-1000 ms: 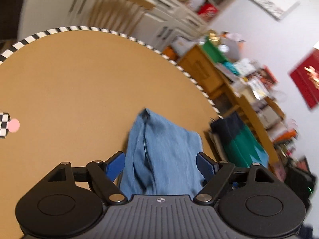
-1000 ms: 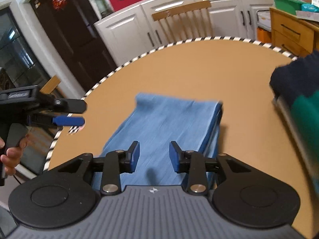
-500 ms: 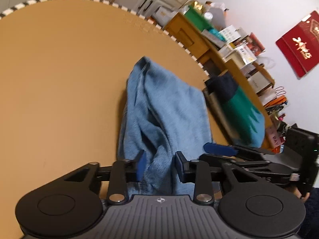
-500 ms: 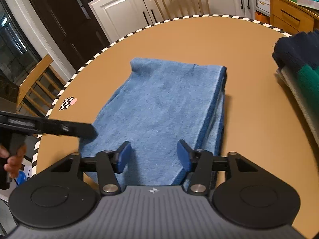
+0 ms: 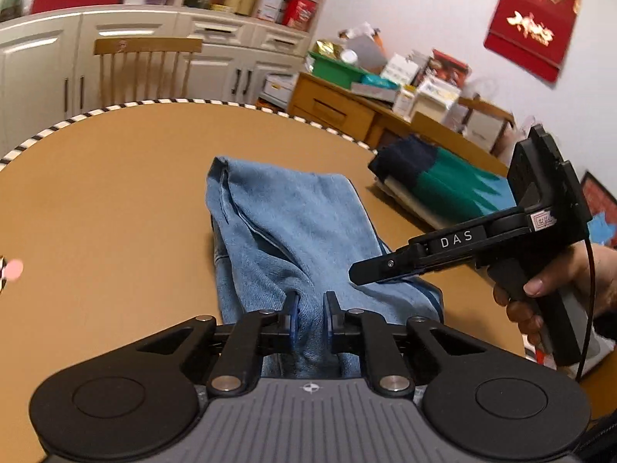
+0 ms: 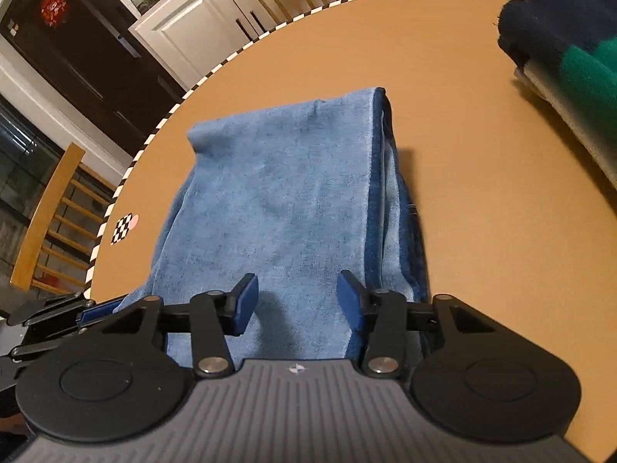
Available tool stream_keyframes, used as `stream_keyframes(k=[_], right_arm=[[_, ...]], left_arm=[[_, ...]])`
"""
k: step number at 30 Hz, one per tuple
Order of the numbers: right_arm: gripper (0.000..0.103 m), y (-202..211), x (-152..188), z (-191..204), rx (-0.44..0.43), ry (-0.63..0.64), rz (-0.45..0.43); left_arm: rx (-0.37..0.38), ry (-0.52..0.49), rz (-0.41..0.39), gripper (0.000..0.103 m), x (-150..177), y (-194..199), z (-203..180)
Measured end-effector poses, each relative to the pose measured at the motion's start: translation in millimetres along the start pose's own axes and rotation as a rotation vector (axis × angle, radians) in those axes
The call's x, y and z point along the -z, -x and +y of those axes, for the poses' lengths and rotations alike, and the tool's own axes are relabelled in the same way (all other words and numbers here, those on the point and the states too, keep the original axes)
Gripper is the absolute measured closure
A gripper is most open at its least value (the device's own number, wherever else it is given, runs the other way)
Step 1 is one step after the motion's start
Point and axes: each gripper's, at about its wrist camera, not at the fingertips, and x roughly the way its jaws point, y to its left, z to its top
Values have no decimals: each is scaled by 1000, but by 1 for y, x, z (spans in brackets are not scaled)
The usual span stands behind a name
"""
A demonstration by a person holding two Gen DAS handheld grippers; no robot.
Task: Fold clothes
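A blue garment (image 5: 293, 223) lies folded lengthwise on the round brown table (image 5: 96, 193). My left gripper (image 5: 310, 308) is at its near end, jaws closing, with a raised fold of the blue cloth pinched between the pads. In the right wrist view the same garment (image 6: 289, 193) stretches away from my right gripper (image 6: 297, 301), which hovers over its near edge. Its jaws are closing but still wide apart, and the cloth lies below the pads without being pressed. The right gripper's dark tip (image 5: 358, 272) hangs beside the left one. The left gripper (image 6: 96, 310) shows at the cloth's lower left corner.
A stack of folded clothes, navy and green on top (image 5: 435, 181), sits at the table's right side (image 6: 559, 38). A checkered tag (image 6: 123, 227) lies near the left rim. Wooden chairs (image 5: 146, 65) stand around the table. A hand (image 5: 540, 289) holds the right gripper.
The left gripper came to the garment's near end and its jaws went from wide to pinched on a fold. The right gripper sank toward the cloth, its jaws wider than a second ago.
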Motion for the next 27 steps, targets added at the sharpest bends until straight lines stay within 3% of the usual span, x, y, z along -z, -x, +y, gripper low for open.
stream_keyframes(k=[3,7,9,15,17,18,19,21,22,23,25,27], right_arm=[[56,-1,-2,-2,3,-29,-1],[62,-3,2,5,45,5,-5],[62,-4,4,7,56,8,-11],[62,-5,7,13,89,71,-9],[54,-2,3,23,106,112,12],[52,2,0,30,109,140,-1],[51,8,-2,37,110,169,-22],[55,12,-3,57,71,274,-83],[63,10,-4,67,53,344,-94],[78,4,-4,75,41,398,-80],[96,-18,-6,83,19,434,-23],[101,-37,-5,90,-2,457,23]], left_arm=[[-51,21,-36,90,13,5,-1],[-33,482,6,90,41,0,39],[-22,666,16,90,54,-5,53],[66,948,47,88,70,-15,81],[123,1001,67,85,65,-13,92],[129,1004,69,70,61,-9,95],[125,1000,71,39,56,-4,99],[84,946,53,22,45,12,102],[61,895,40,22,40,20,101],[50,852,35,22,37,25,100],[33,803,24,23,31,34,96],[30,795,17,22,29,39,91]])
